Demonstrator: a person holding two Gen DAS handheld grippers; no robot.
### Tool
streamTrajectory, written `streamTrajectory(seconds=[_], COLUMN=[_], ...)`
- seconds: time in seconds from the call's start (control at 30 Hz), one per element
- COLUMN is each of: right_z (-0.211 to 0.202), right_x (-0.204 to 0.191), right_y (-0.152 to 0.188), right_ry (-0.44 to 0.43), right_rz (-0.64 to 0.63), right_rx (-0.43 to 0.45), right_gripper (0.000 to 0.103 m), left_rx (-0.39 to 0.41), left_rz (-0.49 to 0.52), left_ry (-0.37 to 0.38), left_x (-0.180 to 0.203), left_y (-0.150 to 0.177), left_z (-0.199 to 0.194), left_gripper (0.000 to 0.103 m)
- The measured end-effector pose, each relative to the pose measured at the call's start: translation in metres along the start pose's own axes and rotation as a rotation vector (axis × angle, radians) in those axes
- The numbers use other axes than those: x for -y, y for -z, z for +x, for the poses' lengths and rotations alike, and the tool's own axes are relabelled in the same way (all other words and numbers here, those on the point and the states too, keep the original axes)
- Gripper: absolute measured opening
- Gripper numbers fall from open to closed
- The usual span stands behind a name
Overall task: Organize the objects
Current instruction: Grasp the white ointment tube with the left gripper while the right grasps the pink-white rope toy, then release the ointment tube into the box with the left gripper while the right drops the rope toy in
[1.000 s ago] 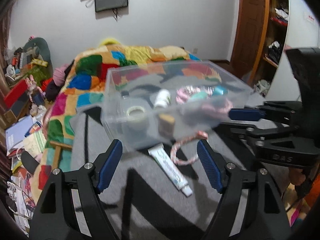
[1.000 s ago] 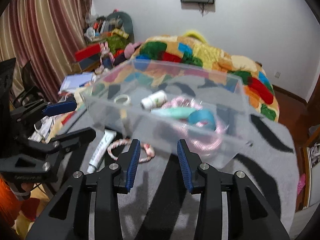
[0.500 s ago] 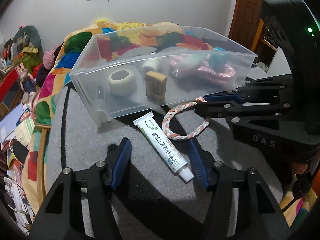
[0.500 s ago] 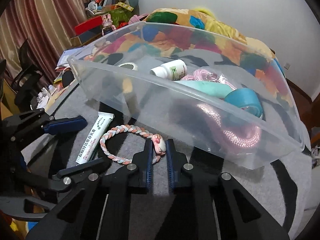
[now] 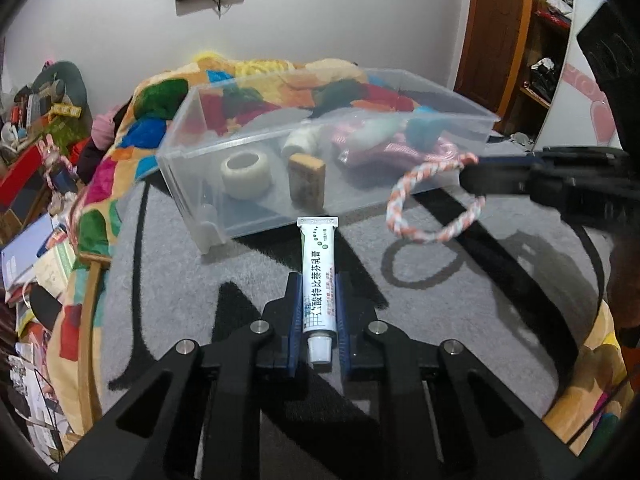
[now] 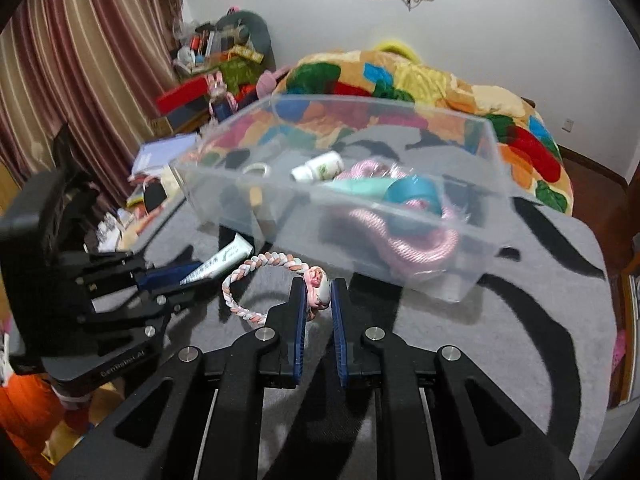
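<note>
Left gripper (image 5: 316,312) clamped on the white ointment tube (image 5: 317,280), cap end back between the pads, crimped end pointing at the clear plastic bin (image 5: 192,184) and lifted off the grey rug (image 5: 168,272) just in front of the bin's near wall. Right gripper (image 6: 318,300) pinched tight on the pink knot of the braided rope ring (image 6: 256,276), loop dangling free to the left, also short of the bin's front wall and apparently off the rug, shadow underneath. Inside the bin already: a roll of white tape (image 5: 246,174), a tan block (image 5: 307,178), a small white bottle (image 6: 318,166), a teal roll (image 6: 414,194) and a coil of pink rope (image 6: 404,236). Likely step in hand: carrying both last loose items up and over the bin's rim for dropping in. Risks, judged from here: tube held near its slippery cap end with most of its length cantilevered forward, so liable to pivot or slide out if bumped on the bin's rim; dangling loop liable to snag on the bin's front edge or on the left gripper close beside it; two grippers converging on one bin, so collision possible; light bin on soft rug, easily shoved back by a low approach. Higher clearance over the rim and staggered drops advisable.
</note>
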State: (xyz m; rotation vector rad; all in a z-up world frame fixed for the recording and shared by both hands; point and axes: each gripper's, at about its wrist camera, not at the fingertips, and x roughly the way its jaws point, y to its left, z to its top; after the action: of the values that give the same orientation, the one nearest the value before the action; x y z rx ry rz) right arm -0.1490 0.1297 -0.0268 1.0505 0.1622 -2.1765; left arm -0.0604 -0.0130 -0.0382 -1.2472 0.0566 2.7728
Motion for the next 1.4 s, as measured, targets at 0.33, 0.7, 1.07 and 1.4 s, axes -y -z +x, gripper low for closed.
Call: streamTrajectory(seconds=[0.33,0.7,1.07,1.4], right_z=[-0.029,-0.015,0.029,0.008], right_x=[0.006,0.019,0.019,0.019], right_y=[-0.027,-0.057,-0.058,-0.048], right_ry=[0.007,0.106,0.153,0.138], right_rz=[0.041,0.064,0.0,-0.038], right_rx=[0.117,0.159,0.038,0.043], right_gripper=[0.011,0.011,0.012,0.034], left_rx=[0.144,0.169,0.1,0.151], left_rz=[-0.014,-0.082,-0.085,-0.08], left_ry=[0.015,0.041,0.045,0.063], left_x=[0.0,-0.016,-0.016,-0.012], left_y=[-0.037,-0.086,-0.092,-0.09], left_z=[-0.037,-0.015,0.023,-0.003], left_gripper=[0.015,0.015,0.015,0.016])
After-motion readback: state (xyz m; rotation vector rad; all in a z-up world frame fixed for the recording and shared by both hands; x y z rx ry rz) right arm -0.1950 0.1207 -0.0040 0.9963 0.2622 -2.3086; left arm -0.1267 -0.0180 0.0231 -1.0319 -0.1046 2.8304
